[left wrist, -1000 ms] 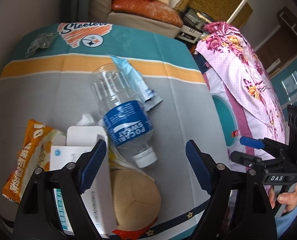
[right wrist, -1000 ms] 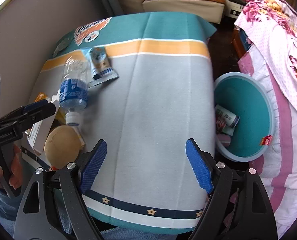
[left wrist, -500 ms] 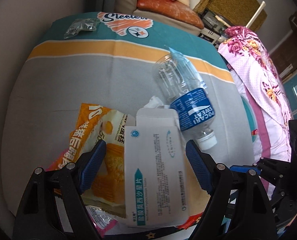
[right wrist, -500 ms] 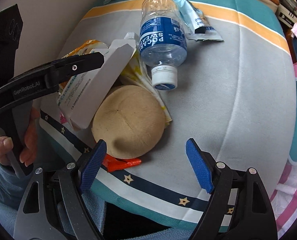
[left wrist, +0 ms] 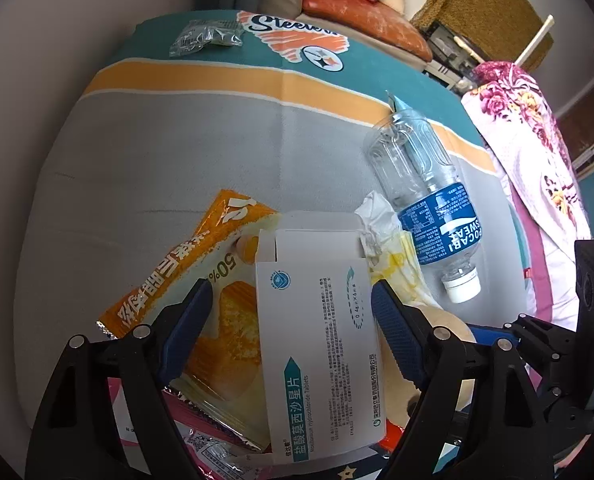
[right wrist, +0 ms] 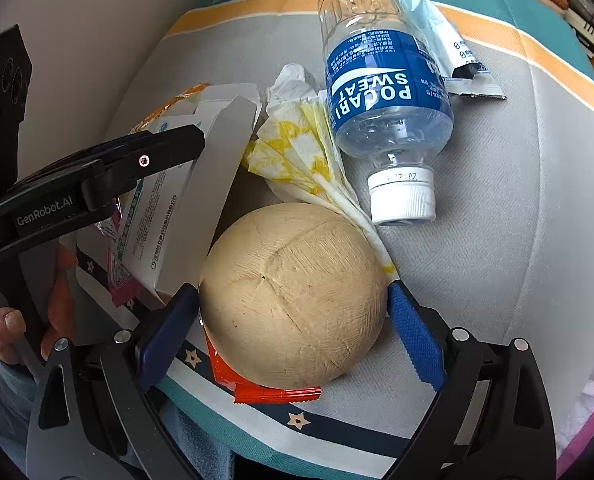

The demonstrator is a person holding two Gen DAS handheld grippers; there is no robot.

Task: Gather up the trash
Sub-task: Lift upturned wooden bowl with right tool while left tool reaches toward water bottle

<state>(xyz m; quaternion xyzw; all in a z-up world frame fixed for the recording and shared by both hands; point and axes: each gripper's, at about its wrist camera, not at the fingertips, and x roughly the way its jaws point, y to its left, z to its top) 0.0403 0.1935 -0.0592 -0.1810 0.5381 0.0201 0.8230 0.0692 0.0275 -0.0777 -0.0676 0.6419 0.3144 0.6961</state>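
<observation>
**Trash Pile at the Near Edge of the Counter**

Right gripper (right wrist: 291, 292) pointing down over a coconut (right wrist: 289, 248). Fingers wide apart, just opened more. One blue pad on each side of the coconut, very close to it, with no squeeze to see. Coconut sitting on the counter (right wrist: 497, 200) near the front edge, partly on a red wrapper (right wrist: 277, 392) and on the tip of a yellow and white napkin (right wrist: 297, 148). Just behind the napkin, a clear bottle (right wrist: 381, 92) with a blue label, lying on its side, white cap toward the camera. Under its far end, a torn blue and white wrapper (right wrist: 457, 68).

Left gripper (left wrist: 291, 285) just left of the coconut, held by a hand (right wrist: 13, 332). Fingers open too, with a white box (left wrist: 321, 340) between them. Hard to tell whether the right pad touches the box edge. Box flap open. Box lying on top of an orange snack bag (left wrist: 201, 280) and a pink wrapper (right wrist: 117, 284). Far off at the back of the counter, a small clear bag (left wrist: 205, 38) all by itself.
</observation>
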